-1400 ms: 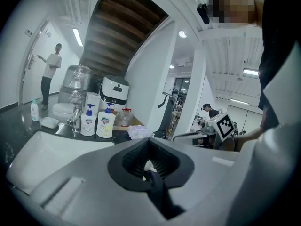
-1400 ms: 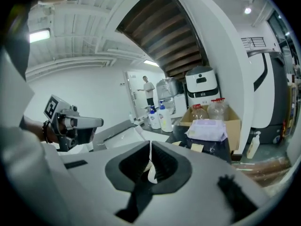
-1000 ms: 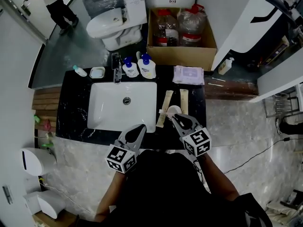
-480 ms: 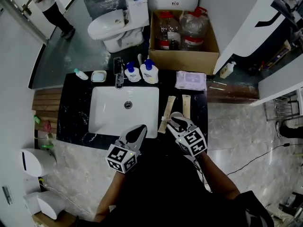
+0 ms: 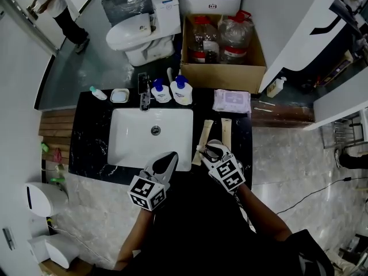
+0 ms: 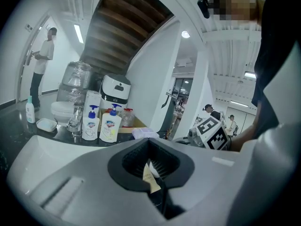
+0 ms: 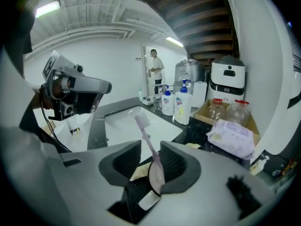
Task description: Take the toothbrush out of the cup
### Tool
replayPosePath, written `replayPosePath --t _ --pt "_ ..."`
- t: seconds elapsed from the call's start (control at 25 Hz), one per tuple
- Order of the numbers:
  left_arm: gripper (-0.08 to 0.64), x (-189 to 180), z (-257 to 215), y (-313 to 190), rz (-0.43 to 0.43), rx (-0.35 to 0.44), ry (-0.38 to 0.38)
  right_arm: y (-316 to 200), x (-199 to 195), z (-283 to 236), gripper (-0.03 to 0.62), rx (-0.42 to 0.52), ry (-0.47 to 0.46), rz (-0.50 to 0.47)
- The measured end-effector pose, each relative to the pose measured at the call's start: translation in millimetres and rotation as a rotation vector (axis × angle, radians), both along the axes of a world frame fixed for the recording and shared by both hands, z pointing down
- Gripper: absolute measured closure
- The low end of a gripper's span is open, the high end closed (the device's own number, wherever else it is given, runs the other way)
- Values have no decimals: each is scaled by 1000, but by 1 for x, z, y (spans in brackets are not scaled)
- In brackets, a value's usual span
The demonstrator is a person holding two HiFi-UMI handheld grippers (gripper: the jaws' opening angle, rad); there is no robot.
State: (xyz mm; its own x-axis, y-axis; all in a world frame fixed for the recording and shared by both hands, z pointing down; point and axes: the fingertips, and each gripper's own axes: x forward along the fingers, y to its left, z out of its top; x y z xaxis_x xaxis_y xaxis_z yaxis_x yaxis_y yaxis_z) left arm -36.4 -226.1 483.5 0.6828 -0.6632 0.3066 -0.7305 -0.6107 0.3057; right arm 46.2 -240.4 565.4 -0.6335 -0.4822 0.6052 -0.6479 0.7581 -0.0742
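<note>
Fingers (image 7: 126, 165) of the right gripper (image 7: 150, 158), in its own view, stand partly apart with the pale toothbrush (image 7: 149, 146) upright between them, close to the right-hand pad and not yet pinched. Its handle drops into the white cup (image 7: 151, 177) directly below. Closing off-centre could, I judge, shove the brush sideways and tip the light cup, or drag the cup up with it, since nothing steadies it. In the left gripper view, the left gripper (image 6: 149, 142) has its fingers brought together on nothing. The head view shows it hovering over the front edge of the black tabletop (image 5: 91, 149), by the sink (image 5: 144, 145). Counted there: one cup, two pump bottles (image 5: 160, 88), two beige packets (image 5: 202, 134), one wipes pack (image 5: 232, 100).
</note>
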Motion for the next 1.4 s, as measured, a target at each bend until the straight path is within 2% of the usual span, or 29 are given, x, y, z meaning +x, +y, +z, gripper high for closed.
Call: replayPosePath --t 0.2,0.36,0.8,1.4 --pt "552 -4 3 -1 -2 0 -5 -7 6 2 519 48 36 28" --pt "552 -5 4 2 -3 -8 -1 -12 13 -1 532 67 40 54" --pt "552 0 -1 3 30 12 5 -15 42 -15 543 32 -55 194" --pt "552 20 -4 19 71 23 31 0 58 -79 545 118 -174 261"
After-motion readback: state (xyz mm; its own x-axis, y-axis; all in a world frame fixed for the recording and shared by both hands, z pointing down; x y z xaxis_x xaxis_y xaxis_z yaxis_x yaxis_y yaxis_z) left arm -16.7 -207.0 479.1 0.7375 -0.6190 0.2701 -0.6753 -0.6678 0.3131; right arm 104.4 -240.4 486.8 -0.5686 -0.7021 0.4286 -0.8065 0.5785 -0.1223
